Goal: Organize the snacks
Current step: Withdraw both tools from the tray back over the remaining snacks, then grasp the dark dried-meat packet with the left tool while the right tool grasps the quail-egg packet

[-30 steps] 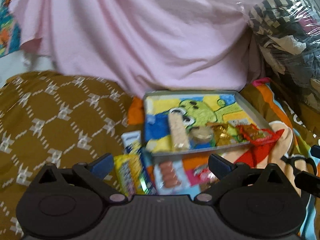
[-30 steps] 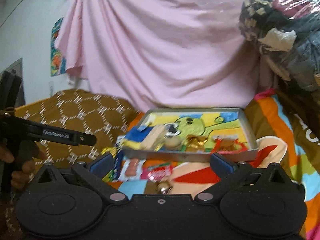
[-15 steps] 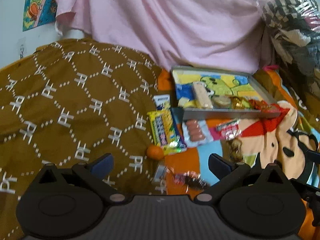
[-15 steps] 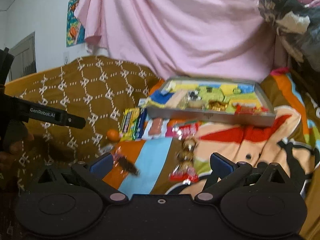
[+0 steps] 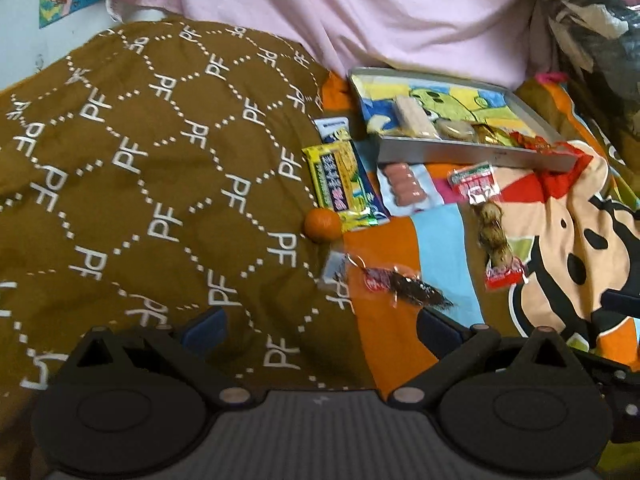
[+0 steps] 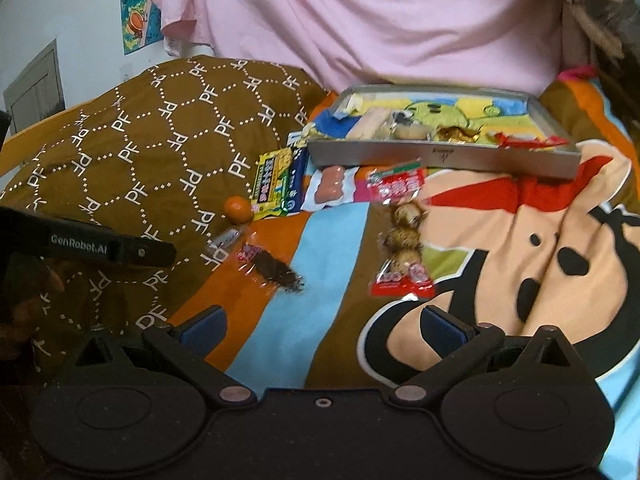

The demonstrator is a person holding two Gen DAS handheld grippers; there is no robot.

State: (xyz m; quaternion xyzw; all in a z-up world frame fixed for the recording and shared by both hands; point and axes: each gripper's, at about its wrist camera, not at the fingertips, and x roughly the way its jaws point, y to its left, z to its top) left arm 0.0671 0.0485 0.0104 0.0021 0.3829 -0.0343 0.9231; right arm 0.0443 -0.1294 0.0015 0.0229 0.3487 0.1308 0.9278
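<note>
A grey tray (image 5: 472,155) (image 6: 440,156) with a cartoon lining lies on the bed and holds several snacks. Loose in front of it are a yellow packet (image 5: 340,184) (image 6: 272,184), a sausage pack (image 5: 406,190) (image 6: 332,186), a small orange (image 5: 322,222) (image 6: 237,208), a red-ended pack of brown balls (image 5: 494,236) (image 6: 402,240) and a dark snack in clear wrap (image 5: 404,286) (image 6: 272,268). My left gripper (image 5: 320,326) is open over the blanket, just short of the dark snack. My right gripper (image 6: 320,326) is open and empty, below the ball pack.
A brown patterned blanket (image 5: 140,160) covers the left, a bright cartoon blanket (image 6: 540,260) the right. Pink cloth (image 5: 340,12) hangs behind the tray. Bagged clothes (image 5: 592,32) stack at the far right. The left tool's arm (image 6: 100,246) and a hand show in the right wrist view.
Both grippers have drawn back from the tray and tilted down, so the loose snacks on the blanket now show. Both stay open and empty.
</note>
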